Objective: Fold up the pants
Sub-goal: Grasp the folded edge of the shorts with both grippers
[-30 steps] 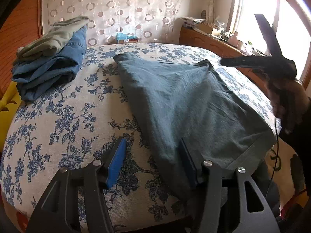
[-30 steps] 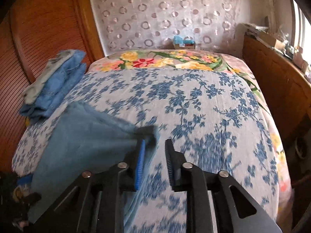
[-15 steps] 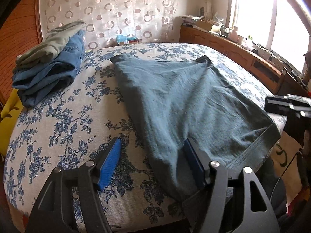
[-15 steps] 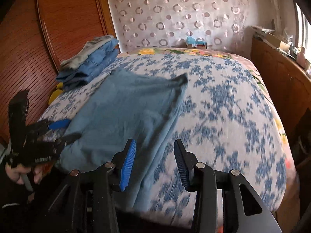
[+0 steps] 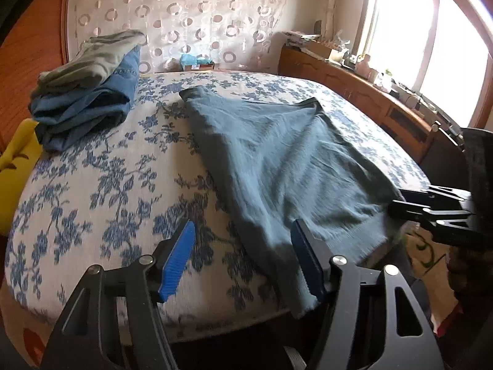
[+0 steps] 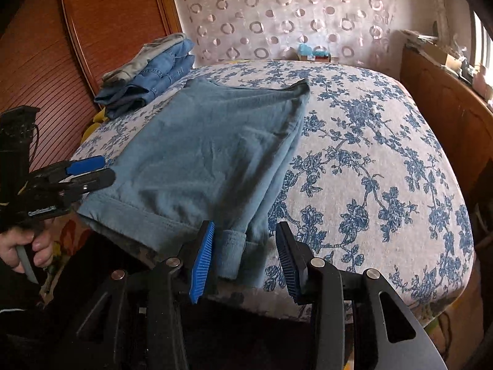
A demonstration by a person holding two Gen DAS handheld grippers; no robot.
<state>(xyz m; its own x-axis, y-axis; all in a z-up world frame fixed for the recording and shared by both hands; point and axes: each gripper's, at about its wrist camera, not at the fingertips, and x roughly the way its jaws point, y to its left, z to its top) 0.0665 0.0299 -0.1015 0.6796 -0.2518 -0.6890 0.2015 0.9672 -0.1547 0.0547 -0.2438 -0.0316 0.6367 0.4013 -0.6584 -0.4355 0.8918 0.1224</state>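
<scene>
Blue-grey pants (image 5: 277,160) lie folded flat across the flowered bed, hems hanging over the near edge. My left gripper (image 5: 243,225) is open at the near left edge of the pants. Its jaws are closing, the cloth's edge lies beside the right pad, and neither pad presses on it. In the right wrist view the pants (image 6: 209,141) reach down to my right gripper (image 6: 245,231), which is open with a hem corner hanging loose between its pads. The right gripper (image 5: 431,209) shows at the hem's right end, the left gripper (image 6: 89,172) at its left end.
A stack of folded clothes (image 5: 86,92) sits at the bed's far left, also the stack (image 6: 148,71). The bed cover (image 6: 369,154) is bare on the right. A wooden cabinet (image 5: 369,101) runs under the window. A yellow object (image 5: 15,160) lies left of the bed.
My right gripper let go of the pants' far corner, opened, and drew back and down to the near hem. The pants now lie flat. The left gripper stays at its corner.
</scene>
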